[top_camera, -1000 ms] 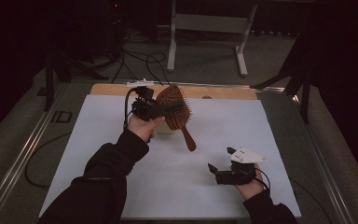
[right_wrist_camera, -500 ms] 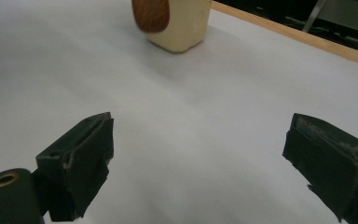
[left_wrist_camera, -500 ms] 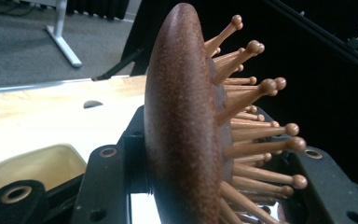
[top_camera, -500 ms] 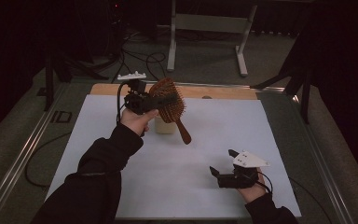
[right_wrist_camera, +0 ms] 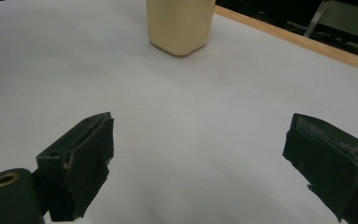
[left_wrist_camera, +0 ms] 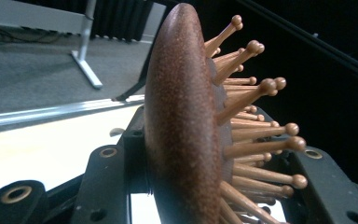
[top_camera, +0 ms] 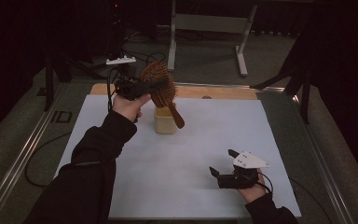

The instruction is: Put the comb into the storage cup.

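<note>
left tongs clamp the brown wooden paddle hairbrush; lower its handle straight into the cream square cup. right tongs gape wide, empty.

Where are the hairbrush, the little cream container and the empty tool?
hairbrush (top_camera: 157, 82): high view, its bristled head.
cream container (right_wrist_camera: 181, 23): right gripper view, its front wall.
right tool (top_camera: 222, 163): high view, between its tips.

Bare white sheet surrounds the right tool; only the cream container stands ahead.
</note>
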Demonstrator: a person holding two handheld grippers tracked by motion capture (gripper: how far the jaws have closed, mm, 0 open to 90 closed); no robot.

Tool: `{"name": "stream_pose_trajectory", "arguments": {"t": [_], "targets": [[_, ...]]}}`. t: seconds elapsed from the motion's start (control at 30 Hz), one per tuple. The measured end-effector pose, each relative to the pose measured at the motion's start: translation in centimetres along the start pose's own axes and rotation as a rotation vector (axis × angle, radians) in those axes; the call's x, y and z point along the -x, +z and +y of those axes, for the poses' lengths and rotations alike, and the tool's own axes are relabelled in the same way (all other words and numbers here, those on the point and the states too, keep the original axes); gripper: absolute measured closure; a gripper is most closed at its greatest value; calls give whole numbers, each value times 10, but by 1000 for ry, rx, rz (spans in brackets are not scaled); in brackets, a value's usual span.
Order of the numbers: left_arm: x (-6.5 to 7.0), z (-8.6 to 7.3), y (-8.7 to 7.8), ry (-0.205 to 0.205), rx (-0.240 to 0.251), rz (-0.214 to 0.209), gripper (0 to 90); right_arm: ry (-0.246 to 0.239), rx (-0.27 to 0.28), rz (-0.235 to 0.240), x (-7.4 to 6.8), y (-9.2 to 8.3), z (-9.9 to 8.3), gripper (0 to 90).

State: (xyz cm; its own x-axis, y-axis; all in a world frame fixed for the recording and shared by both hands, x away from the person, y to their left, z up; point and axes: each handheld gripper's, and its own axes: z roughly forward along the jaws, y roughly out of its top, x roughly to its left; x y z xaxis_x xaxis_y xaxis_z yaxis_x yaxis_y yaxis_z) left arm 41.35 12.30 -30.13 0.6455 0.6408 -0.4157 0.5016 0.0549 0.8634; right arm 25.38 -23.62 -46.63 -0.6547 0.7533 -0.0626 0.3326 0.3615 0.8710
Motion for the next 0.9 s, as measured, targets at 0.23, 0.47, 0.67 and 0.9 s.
{"name": "stream_pose_trajectory", "arguments": {"t": [0.23, 0.47, 0.67, 0.9], "targets": [[-9, 9, -2, 2, 23, 35, 525, -1, 9, -1, -1, 0, 1, 81], [-19, 19, -2, 7, 38, 84, 526, -6, 7, 8, -2, 0, 1, 82], [-24, 18, 2, 14, 40, 118, 526, -9, 8, 6, -2, 0, 0, 82], [-29, 13, 9, 13, 47, 149, 524, -17, 8, 10, -2, 0, 1, 83]]}}
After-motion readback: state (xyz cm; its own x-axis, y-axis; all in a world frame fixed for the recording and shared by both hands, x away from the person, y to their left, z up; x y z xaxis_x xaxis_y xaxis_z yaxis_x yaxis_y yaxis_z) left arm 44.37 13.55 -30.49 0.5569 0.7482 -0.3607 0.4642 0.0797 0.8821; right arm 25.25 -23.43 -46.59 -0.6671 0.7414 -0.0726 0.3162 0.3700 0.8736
